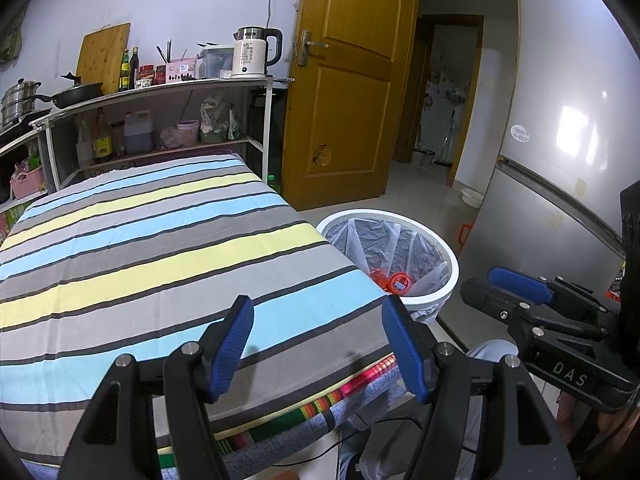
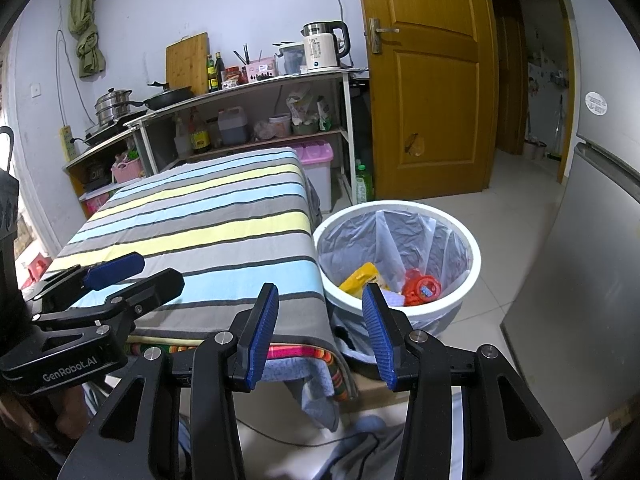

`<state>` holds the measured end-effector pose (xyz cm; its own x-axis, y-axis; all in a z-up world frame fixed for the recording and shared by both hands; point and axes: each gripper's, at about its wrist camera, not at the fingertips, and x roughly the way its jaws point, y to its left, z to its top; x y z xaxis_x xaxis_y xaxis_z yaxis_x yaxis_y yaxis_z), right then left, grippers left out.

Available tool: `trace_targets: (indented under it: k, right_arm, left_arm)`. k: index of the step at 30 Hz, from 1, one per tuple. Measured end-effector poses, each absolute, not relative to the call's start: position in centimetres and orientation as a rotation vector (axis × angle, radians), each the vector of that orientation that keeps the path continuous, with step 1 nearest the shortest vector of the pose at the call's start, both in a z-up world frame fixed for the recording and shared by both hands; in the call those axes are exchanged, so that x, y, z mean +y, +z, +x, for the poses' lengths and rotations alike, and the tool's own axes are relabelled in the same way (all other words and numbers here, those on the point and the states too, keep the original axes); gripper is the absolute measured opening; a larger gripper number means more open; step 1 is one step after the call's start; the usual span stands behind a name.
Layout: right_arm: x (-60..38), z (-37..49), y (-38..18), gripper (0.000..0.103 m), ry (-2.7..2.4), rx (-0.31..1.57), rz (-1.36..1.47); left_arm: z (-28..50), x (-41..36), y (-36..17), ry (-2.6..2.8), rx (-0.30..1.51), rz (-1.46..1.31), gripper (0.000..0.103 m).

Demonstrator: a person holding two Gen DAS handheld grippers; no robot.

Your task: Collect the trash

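A white trash bin (image 2: pixel 474 276) with a clear liner stands on the floor at the table's right corner; it also shows in the left wrist view (image 1: pixel 450 280). Inside lie a red wrapper (image 2: pixel 422 290), a yellow packet (image 2: pixel 360 278) and a bluish scrap. My left gripper (image 1: pixel 318 342) is open and empty over the near edge of the striped tablecloth (image 1: pixel 160 248). My right gripper (image 2: pixel 320 330) is open and empty, low by the table's corner, just short of the bin. Each gripper shows in the other's view, the right (image 1: pixel 516 284) and the left (image 2: pixel 116 266).
A shelf unit (image 2: pixel 256 112) with kettle, bottles and pans stands behind the table. A wooden door (image 2: pixel 424 80) stands open to a hallway. A grey fridge (image 2: pixel 592 264) is close on the right. A pink-lidded box (image 2: pixel 318 160) and green bottles sit by the shelf.
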<state>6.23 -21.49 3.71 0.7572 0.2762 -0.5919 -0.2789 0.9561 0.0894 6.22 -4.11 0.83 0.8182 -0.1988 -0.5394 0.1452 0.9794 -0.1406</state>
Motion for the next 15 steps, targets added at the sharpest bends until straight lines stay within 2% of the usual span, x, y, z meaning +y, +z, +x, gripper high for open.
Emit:
trace_targets:
  k: [15]
  right_arm:
    - [-21.50,6.24,3.64,0.045,0.303,0.646,-0.004]
  left_arm:
    - [6.53,-4.24,0.61,-0.178,0.598,-0.081,0.068]
